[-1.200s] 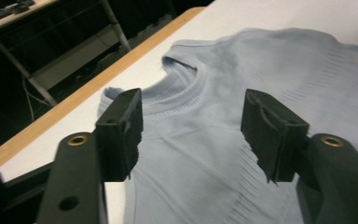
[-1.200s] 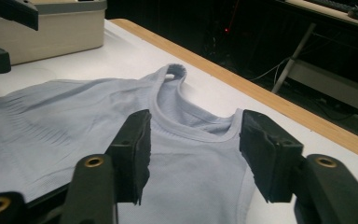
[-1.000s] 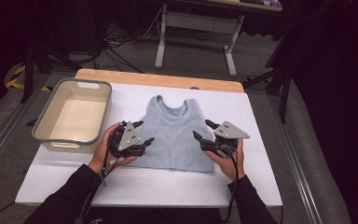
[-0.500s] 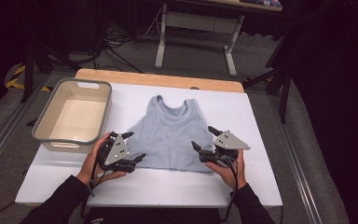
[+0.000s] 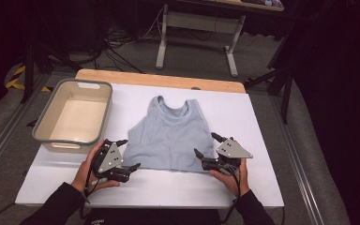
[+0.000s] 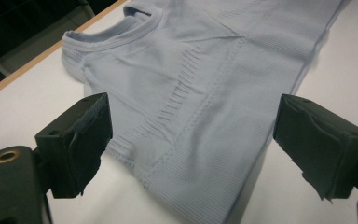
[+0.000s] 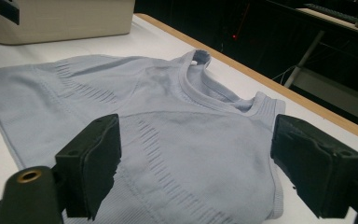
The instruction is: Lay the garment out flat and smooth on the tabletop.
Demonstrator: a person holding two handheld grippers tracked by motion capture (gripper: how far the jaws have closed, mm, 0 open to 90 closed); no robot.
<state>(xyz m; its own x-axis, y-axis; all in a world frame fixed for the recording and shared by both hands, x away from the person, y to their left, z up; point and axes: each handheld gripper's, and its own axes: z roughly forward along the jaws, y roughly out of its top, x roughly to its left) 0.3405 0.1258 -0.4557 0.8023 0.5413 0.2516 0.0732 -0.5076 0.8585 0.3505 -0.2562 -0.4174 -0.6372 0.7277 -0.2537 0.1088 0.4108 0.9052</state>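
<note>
Both grippers sit at the hem of the tank top (image 5: pixel 171 136), flat on the bench (image 5: pixel 262 122). Left gripper (image 5: pixel 130 154) and right gripper (image 5: pixel 206 146), jaws just opening, stand spread, nothing pinched. Best bite: each hem corner, evenly.

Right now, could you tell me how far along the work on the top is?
Done: the grey top lies spread flat on the white table. In hand: the left gripper and right gripper sit at its bottom corners, jaws just opened, gripping nothing. Left: probably folding; the bin holds nothing.
</note>
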